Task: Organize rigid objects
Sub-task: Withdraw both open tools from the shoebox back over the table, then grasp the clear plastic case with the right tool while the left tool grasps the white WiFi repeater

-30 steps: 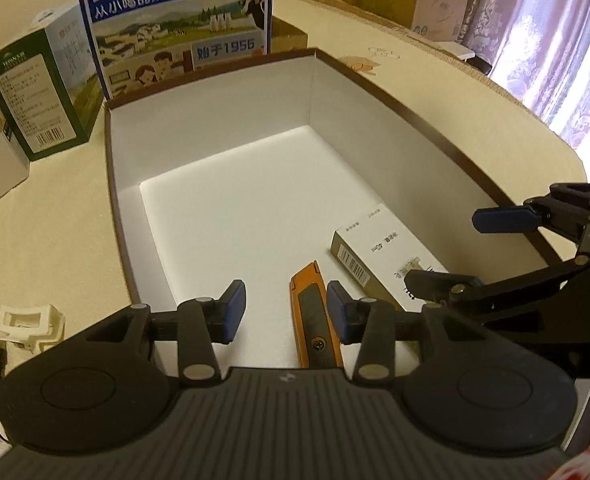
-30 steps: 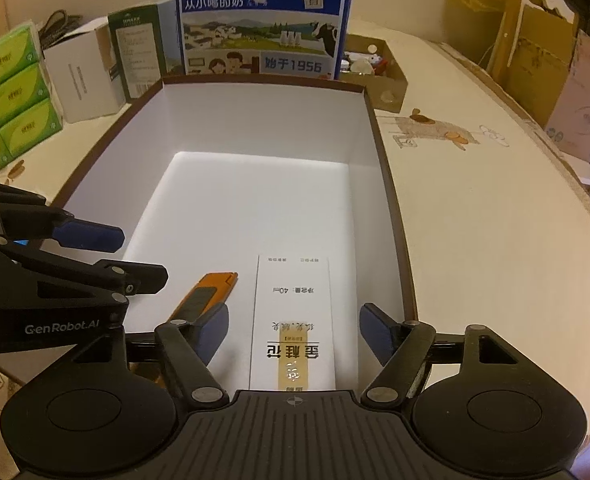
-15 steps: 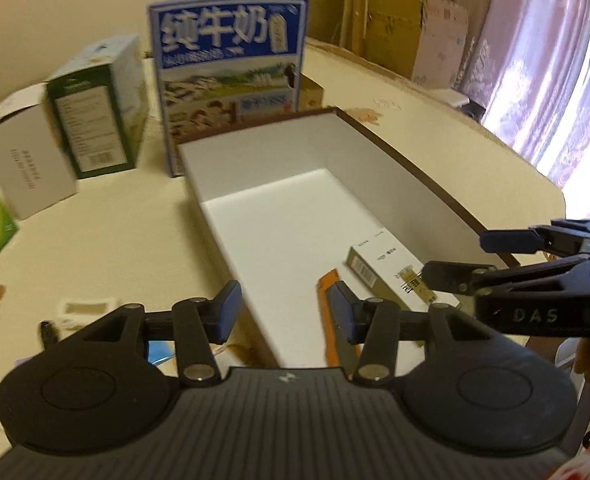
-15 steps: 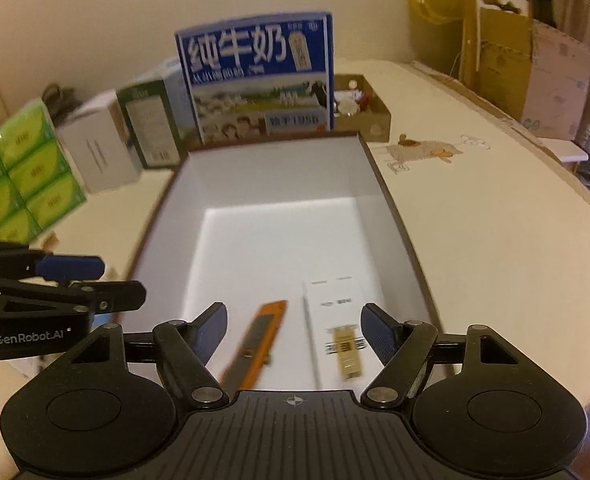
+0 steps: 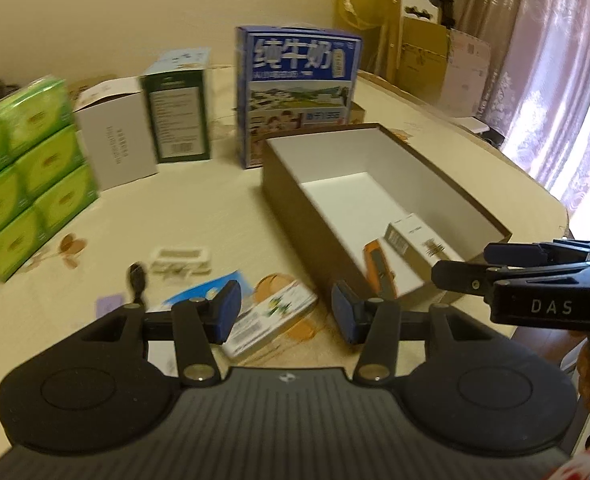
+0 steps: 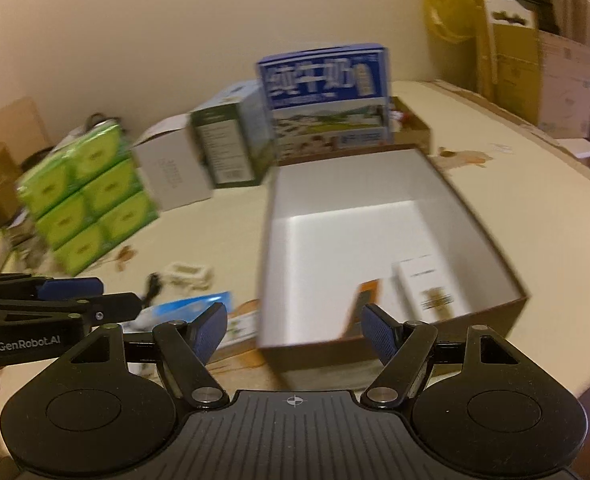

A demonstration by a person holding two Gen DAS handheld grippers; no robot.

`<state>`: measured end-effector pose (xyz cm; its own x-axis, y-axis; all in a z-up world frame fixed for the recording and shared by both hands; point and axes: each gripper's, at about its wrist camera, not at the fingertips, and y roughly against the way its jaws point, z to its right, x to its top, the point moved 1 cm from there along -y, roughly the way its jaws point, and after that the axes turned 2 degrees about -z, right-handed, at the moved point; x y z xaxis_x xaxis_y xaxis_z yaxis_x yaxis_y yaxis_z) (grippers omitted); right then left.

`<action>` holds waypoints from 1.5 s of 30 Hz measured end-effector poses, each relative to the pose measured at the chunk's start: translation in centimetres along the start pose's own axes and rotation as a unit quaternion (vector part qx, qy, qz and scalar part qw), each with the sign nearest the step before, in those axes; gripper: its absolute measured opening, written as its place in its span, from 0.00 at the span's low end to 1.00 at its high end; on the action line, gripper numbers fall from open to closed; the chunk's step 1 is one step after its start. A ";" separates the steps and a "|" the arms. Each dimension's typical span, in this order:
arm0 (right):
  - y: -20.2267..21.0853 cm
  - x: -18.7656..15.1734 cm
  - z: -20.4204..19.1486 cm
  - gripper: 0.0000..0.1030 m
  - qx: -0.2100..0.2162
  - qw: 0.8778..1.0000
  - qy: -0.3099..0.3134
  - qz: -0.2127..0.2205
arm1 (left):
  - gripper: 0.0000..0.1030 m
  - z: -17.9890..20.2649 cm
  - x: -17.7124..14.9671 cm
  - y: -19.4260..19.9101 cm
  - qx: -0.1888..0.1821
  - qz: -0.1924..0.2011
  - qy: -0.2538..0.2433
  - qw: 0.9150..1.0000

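Note:
A brown box with a white inside (image 5: 279, 184) (image 6: 479, 236) stands on the table. In it lie an orange utility knife (image 5: 379, 268) (image 6: 365, 300) and a small white carton (image 5: 415, 240) (image 6: 427, 290). My left gripper (image 5: 285, 312) is open and empty, above flat packets (image 5: 267, 312) on the table left of the box. My right gripper (image 6: 295, 330) is open and empty, raised before the box's near wall. Each gripper shows at the edge of the other's view, the right one (image 5: 535, 276) and the left one (image 6: 55, 300).
A blue milk carton (image 5: 299, 88) (image 6: 327, 96), a green box (image 5: 179, 112), a white box (image 5: 115, 136) and green tissue packs (image 5: 19, 172) (image 6: 87, 192) stand behind. A white plastic part (image 5: 181, 258) (image 6: 187, 274) and a black cable end (image 5: 137, 276) lie on the cloth.
Both grippers have pulled back and up from inside the box. The left one has swung left over the packets on the table. The knife and carton stay in the box.

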<state>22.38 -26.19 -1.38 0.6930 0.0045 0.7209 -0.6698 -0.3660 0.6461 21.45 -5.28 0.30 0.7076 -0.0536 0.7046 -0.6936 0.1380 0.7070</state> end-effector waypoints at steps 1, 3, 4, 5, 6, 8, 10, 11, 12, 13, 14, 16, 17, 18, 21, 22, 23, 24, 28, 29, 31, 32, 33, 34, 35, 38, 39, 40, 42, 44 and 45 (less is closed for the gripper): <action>0.0 -0.4 -0.7 0.69 0.008 1.000 0.002 -0.001 | 0.45 -0.6 -0.6 0.7 0.005 0.000 0.007 1.000; -0.3 -1.2 -2.2 0.69 0.026 1.000 0.004 -0.008 | 0.45 -1.8 -1.8 1.8 0.016 0.000 0.018 1.000; -0.5 -1.6 -2.9 0.69 0.036 0.999 0.007 -0.013 | 0.45 -2.5 -2.5 2.5 0.023 0.000 0.023 0.999; -0.7 -1.9 -3.6 0.69 0.044 0.999 0.009 -0.017 | 0.45 -3.1 -3.0 3.0 0.029 0.000 0.027 0.999; -0.8 -2.4 -4.1 0.69 0.050 0.998 0.013 -0.021 | 0.45 -3.6 -3.5 3.5 0.037 -0.001 0.030 0.999; -1.1 -3.0 -5.3 0.69 0.058 0.998 0.022 -0.027 | 0.45 -4.8 -4.5 4.6 0.049 -0.001 0.038 0.998; -1.3 -3.5 -6.3 0.69 0.067 0.997 0.031 -0.032 | 0.45 -5.8 -5.4 5.4 0.060 -0.001 0.048 0.997; -1.3 -3.7 -6.7 0.69 0.071 0.996 0.033 -0.034 | 0.45 -6.1 -5.8 5.6 0.064 -0.001 0.052 0.997; -1.3 -3.9 -7.0 0.69 0.075 0.996 0.036 -0.035 | 0.45 -6.6 -6.1 6.0 0.069 -0.001 0.057 0.996; -1.3 -4.1 -7.3 0.69 0.079 0.996 0.038 -0.035 | 0.45 -6.9 -6.6 6.3 0.073 -0.001 0.061 0.995; -1.4 -4.3 -7.6 0.69 0.082 0.995 0.039 -0.035 | 0.45 -7.1 -6.9 6.5 0.076 -0.001 0.064 0.995; -1.6 -4.6 -8.0 0.69 0.087 0.995 0.039 -0.037 | 0.45 -7.6 -7.5 6.7 0.079 -0.003 0.071 0.994; -1.7 -4.7 -8.2 0.69 0.089 0.995 0.038 -0.039 | 0.45 -7.8 -7.8 6.9 0.081 -0.004 0.074 0.994; -1.9 -4.8 -8.3 0.69 0.092 0.994 0.036 -0.041 | 0.45 -8.0 -8.2 6.9 0.081 -0.005 0.077 0.994; -2.8 -5.2 -8.4 0.69 0.094 0.994 0.028 -0.050 | 0.48 -8.3 -9.1 6.7 0.085 -0.013 0.082 0.993; -3.0 -5.2 -8.4 0.69 0.095 0.994 0.025 -0.052 | 0.49 -8.4 -9.2 6.5 0.086 -0.015 0.083 0.993; -3.3 -5.4 -8.4 0.69 0.096 0.994 0.023 -0.055 | 0.49 -8.4 -9.5 6.3 0.087 -0.017 0.084 0.993; -3.6 -5.5 -8.3 0.69 0.096 0.993 0.022 -0.059 | 0.49 -8.4 -9.7 6.1 0.087 -0.020 0.085 0.992; -4.6 -5.8 -8.0 0.69 0.094 0.993 0.020 -0.067 | 0.50 -8.6 -10.0 4.8 0.086 -0.025 0.090 0.992; -4.9 -5.9 -7.9 0.69 0.094 0.993 0.018 -0.071 | 0.52 -8.5 -10.1 4.5 0.086 -0.026 0.090 0.992; -5.5 -6.1 -7.6 0.69 0.093 0.993 0.013 -0.075 | 0.53 -8.4 -10.3 3.8 0.083 -0.027 0.089 0.992; -5.9 -6.2 -7.4 0.69 0.092 0.993 0.011 -0.079 | 0.53 -8.3 -10.3 3.4 0.082 -0.028 0.088 0.992; -6.2 -6.2 -7.3 0.69 0.091 0.993 0.010 -0.081 | 0.53 -8.3 -10.4 3.0 0.082 -0.029 0.088 0.992; -6.6 -6.3 -7.2 0.69 0.089 0.992 0.010 -0.083 | 0.53 -8.3 -10.4 2.4 0.084 -0.030 0.087 0.992; -6.9 -6.4 -7.2 0.69 0.087 0.992 0.011 -0.085 | 0.53 -8.2 -10.4 1.9 0.086 -0.031 0.084 0.992; -8.0 -6.5 -6.9 0.69 0.082 0.992 0.012 -0.091 | 0.53 -8.1 -10.5 0.3 0.087 -0.034 0.083 0.992; -8.3 -6.6 -6.7 0.69 0.081 0.992 0.011 -0.094 | 0.53 -8.1 -10.5 -0.3 0.086 -0.038 0.084 0.992; -8.7 -6.6 -6.6 0.69 0.080 0.992 0.011 -0.095 | 0.53 -8.2 -10.5 -0.9 0.085 -0.039 0.084 0.992; -9.6 -6.7 -6.4 0.69 0.078 0.992 0.007 -0.100 | 0.53 -8.1 -10.4 -2.2 0.086 -0.043 0.084 0.992; -10.5 -6.7 -6.3 0.69 0.077 0.991 0.003 -0.105 | 0.53 -8.0 -10.3 -3.4 0.088 -0.044 0.081 0.992; -10.9 -6.6 -6.2 0.69 0.076 0.991 0.001 -0.106 | 0.53 -8.0 -10.2 -3.9 0.090 -0.043 0.078 0.992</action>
<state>23.46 -16.42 -11.66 0.8134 0.0987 0.5732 -0.4606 -0.4924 0.7385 17.99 2.61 -10.08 0.7678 0.0981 0.6332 -0.6326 -0.0408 0.7734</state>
